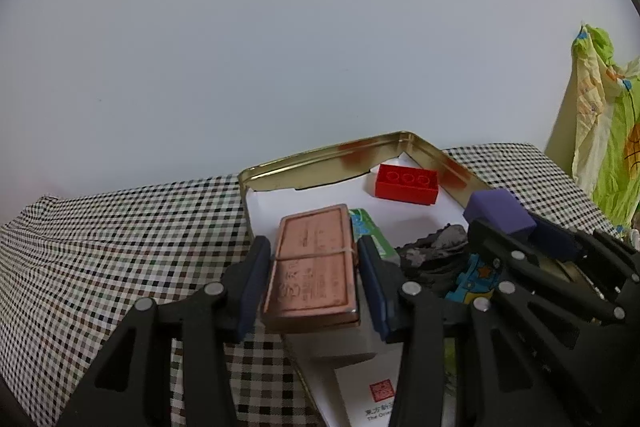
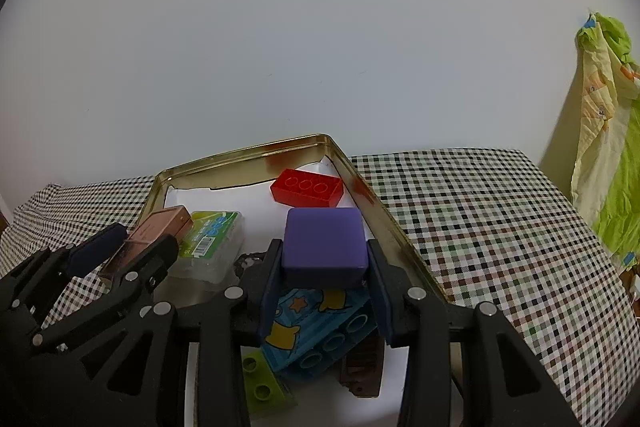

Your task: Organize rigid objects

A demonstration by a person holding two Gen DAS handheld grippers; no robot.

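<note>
Purple block (image 2: 325, 247) pinched in the right gripper (image 2: 324, 279) and copper tin (image 1: 311, 267) pinched in the left gripper (image 1: 314, 281) both hang over the gold tray (image 2: 384, 223), so next seems lowering each onto bare lining before releasing.

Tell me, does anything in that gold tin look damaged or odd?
Yes. The white paper lining in the gold metal tin is torn ragged along its far edge, and reddish rust-like stains mark the tin's far wall.
</note>
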